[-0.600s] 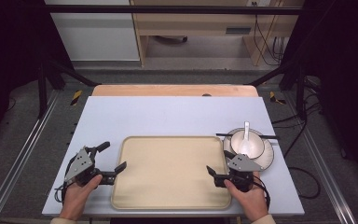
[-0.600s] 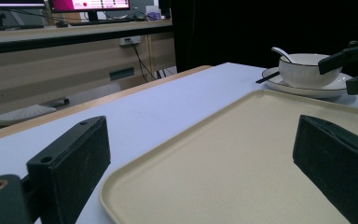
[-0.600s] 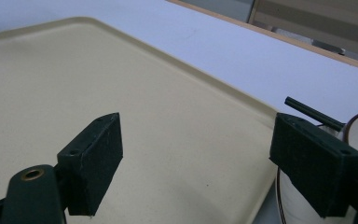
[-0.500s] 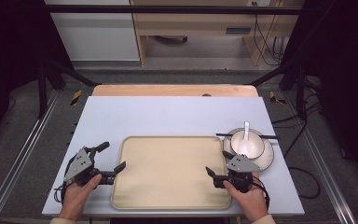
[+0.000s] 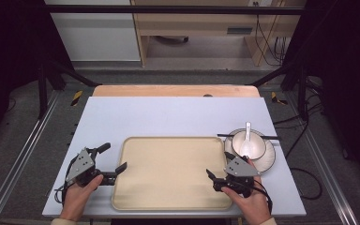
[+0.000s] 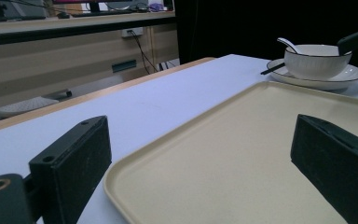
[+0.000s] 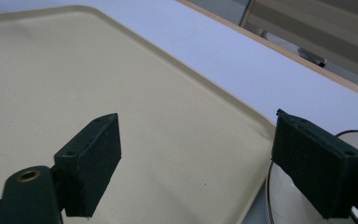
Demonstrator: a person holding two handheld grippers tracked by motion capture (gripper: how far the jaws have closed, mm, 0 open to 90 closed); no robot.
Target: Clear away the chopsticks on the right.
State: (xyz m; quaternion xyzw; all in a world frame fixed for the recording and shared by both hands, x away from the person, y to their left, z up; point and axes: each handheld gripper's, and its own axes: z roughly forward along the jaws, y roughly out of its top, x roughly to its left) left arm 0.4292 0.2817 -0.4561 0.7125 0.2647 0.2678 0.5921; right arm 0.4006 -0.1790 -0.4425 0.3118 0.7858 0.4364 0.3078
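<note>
Both hand-held grippers, left [image 5: 113,161] and right [image 5: 219,173], gape wide straddling opposite tray [image 5: 168,173] edges.

The right gripper [image 5: 219,172] has edged slightly left over the tray [image 5: 168,206].

A lab: framed rig table [image 5: 178,112], trailing cables [image 5: 304,176].

The bare tray [image 5: 168,173] is lying open mid-surface; a bowl [image 5: 248,145] on its plate [image 5: 268,161] is crowding the right edge.
</note>
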